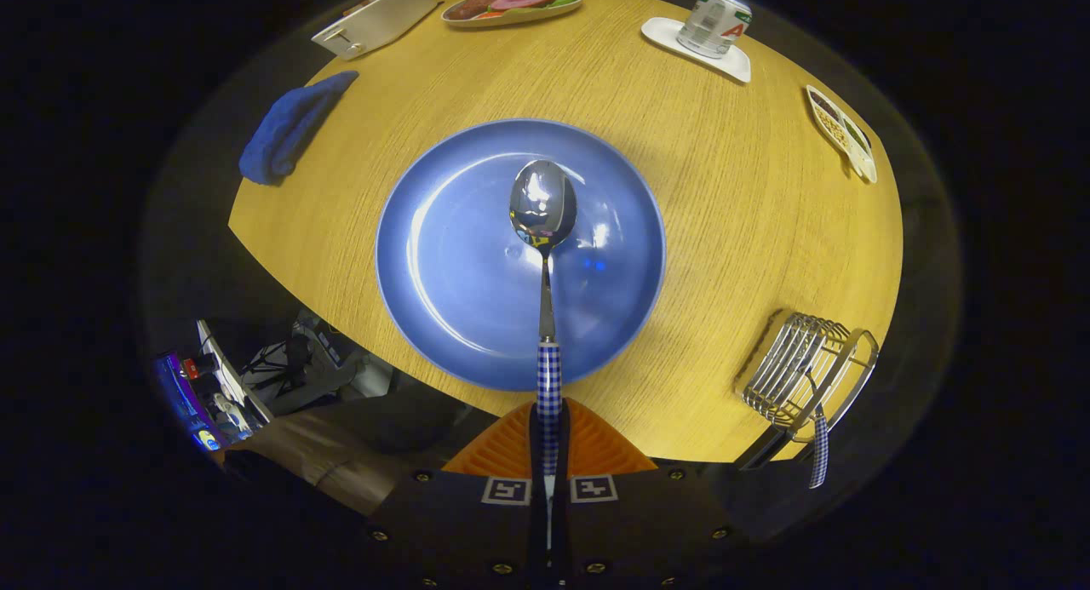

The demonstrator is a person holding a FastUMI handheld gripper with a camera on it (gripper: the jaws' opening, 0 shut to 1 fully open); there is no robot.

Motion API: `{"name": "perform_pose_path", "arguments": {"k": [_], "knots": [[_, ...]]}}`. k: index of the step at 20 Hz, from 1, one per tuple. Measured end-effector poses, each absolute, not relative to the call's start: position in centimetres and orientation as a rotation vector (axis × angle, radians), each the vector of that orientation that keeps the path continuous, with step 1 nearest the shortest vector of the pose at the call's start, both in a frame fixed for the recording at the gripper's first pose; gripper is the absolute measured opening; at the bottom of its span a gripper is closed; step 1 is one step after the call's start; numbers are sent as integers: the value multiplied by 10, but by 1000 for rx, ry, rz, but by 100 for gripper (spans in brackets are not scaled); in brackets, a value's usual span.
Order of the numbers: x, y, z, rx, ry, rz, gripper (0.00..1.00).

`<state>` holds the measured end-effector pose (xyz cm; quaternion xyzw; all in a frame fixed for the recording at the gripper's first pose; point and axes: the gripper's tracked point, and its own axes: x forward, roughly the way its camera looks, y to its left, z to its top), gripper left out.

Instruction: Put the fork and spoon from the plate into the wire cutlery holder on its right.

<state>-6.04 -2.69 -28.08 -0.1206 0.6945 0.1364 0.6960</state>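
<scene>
My gripper (549, 428) is shut on the checked handle of a steel spoon (543, 207), which sticks straight out ahead of the fingers. Its bowl hangs above the middle of a round blue plate (443, 266) on the wooden table. To the right of the plate stands the wire cutlery holder (800, 369). A second checked handle (819, 449), the fork's as far as I can tell, sticks out of the holder's near side.
Round wooden table (724, 215). A blue cloth (285, 130) lies beyond the plate to the left. Farther off are a white box (375, 20), a dish of food (511, 2), a can on a white coaster (711, 24) and a small divided dish (843, 130).
</scene>
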Motion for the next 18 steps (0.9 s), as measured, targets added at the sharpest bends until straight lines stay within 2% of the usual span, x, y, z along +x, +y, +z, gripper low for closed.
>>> {"name": "perform_pose_path", "arguments": {"k": [8,18], "knots": [[-67,-81,-254,-195,1537,205,3],[-79,-113,-232,-229,1549,202,2]]}}
